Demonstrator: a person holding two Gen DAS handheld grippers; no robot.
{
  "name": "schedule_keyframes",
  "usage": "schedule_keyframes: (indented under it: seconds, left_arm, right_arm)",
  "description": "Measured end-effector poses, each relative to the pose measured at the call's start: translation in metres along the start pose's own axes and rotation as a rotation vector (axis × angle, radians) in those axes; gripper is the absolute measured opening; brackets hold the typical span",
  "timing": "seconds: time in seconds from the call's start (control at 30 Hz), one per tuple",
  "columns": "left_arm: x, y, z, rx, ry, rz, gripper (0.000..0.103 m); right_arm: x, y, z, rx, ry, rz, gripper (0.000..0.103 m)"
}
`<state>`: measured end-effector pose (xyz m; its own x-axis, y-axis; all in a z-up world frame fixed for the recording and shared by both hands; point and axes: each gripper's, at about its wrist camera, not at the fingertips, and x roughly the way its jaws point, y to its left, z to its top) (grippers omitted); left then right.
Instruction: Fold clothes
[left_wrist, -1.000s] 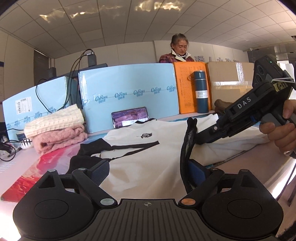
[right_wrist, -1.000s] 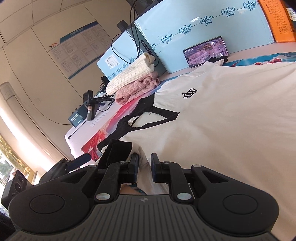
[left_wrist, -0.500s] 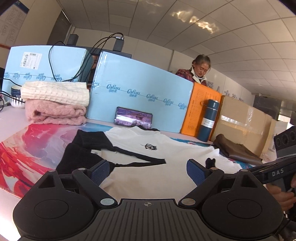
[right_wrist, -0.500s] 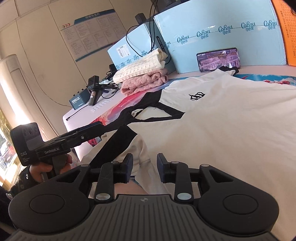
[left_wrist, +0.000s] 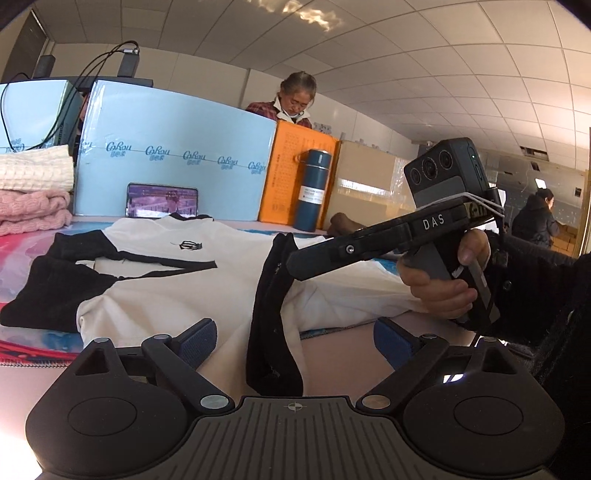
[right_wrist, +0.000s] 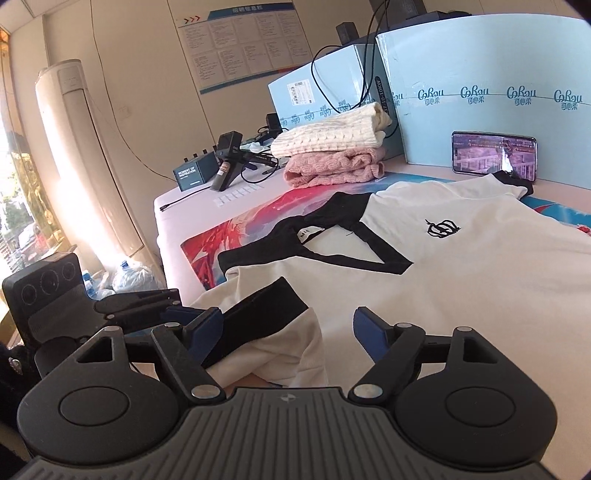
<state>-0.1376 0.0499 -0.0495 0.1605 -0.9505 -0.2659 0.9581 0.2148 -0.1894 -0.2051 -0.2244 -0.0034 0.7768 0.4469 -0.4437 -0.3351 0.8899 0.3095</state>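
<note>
Shirt, white with black trim, lies spread on the table, ready for folding. Its black-cuffed sleeve sits loose between the right gripper, whose jaws have just been opening to release it. The left gripper also gapes wide, holding nothing, perhaps to take the sleeve next

table | colourful mat under white shirt | sweaters, phone
</note>
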Motion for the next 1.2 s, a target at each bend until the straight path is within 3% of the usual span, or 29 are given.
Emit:
schedule_keyframes:
  seconds: [0.07, 0.13, 0.2, 0.4, 0.53, 0.6, 0.67, 0.73, 0.77, 0.8, 0.87, 0.93, 1.07, 1.2]
  left_arm:
    - [0.000, 0.001, -0.004, -0.018, -0.010, 0.008, 0.094]
    - [0.000, 0.003, -0.008, -0.037, -0.021, 0.016, 0.094]
    - [0.000, 0.005, -0.010, -0.058, -0.039, 0.017, 0.094]
    - [0.000, 0.010, -0.010, -0.083, -0.079, 0.026, 0.093]
    - [0.000, 0.011, -0.001, -0.089, -0.123, 0.003, 0.091]
    - [0.004, 0.011, 0.005, -0.076, -0.124, -0.016, 0.075]
    - [0.012, 0.011, 0.006, -0.047, -0.100, -0.020, 0.030]
    - [0.017, 0.014, 0.004, -0.032, -0.082, -0.018, 0.012]
    - [0.016, 0.015, 0.003, -0.034, -0.089, -0.011, 0.010]
    - [0.014, 0.015, 0.004, -0.033, -0.102, -0.004, 0.010]
    - [0.008, 0.015, 0.010, -0.008, -0.132, 0.009, 0.010]
    - [0.006, 0.016, 0.019, 0.021, -0.145, 0.009, 0.010]
    - [0.006, 0.021, 0.032, 0.054, -0.158, 0.010, 0.009]
    - [0.004, 0.021, 0.038, 0.079, -0.188, 0.009, 0.009]
  right_arm:
    - [0.000, 0.003, -0.001, -0.020, -0.010, 0.022, 0.052]
    - [-0.004, 0.007, -0.004, -0.047, -0.021, 0.047, 0.024]
    - [-0.012, 0.008, -0.008, -0.022, -0.055, 0.076, 0.012]
    - [-0.033, -0.006, -0.019, 0.191, -0.205, 0.124, 0.011]
    - [-0.038, -0.011, -0.025, 0.263, -0.232, 0.128, 0.011]
    - [-0.039, -0.009, -0.027, 0.273, -0.241, 0.126, 0.011]
    - [-0.041, -0.008, -0.028, 0.286, -0.259, 0.123, 0.011]
    - [-0.044, -0.008, -0.030, 0.295, -0.287, 0.112, 0.011]
    - [-0.045, -0.007, -0.031, 0.295, -0.297, 0.099, 0.011]
    - [-0.047, -0.005, -0.033, 0.294, -0.304, 0.088, 0.012]
    - [-0.052, 0.000, -0.037, 0.264, -0.305, 0.038, 0.023]
    - [-0.058, 0.005, -0.040, 0.230, -0.304, -0.015, 0.080]
    - [-0.072, 0.015, -0.046, 0.111, -0.229, -0.156, 0.082]
    - [-0.080, 0.014, -0.058, 0.072, -0.159, -0.257, 0.082]
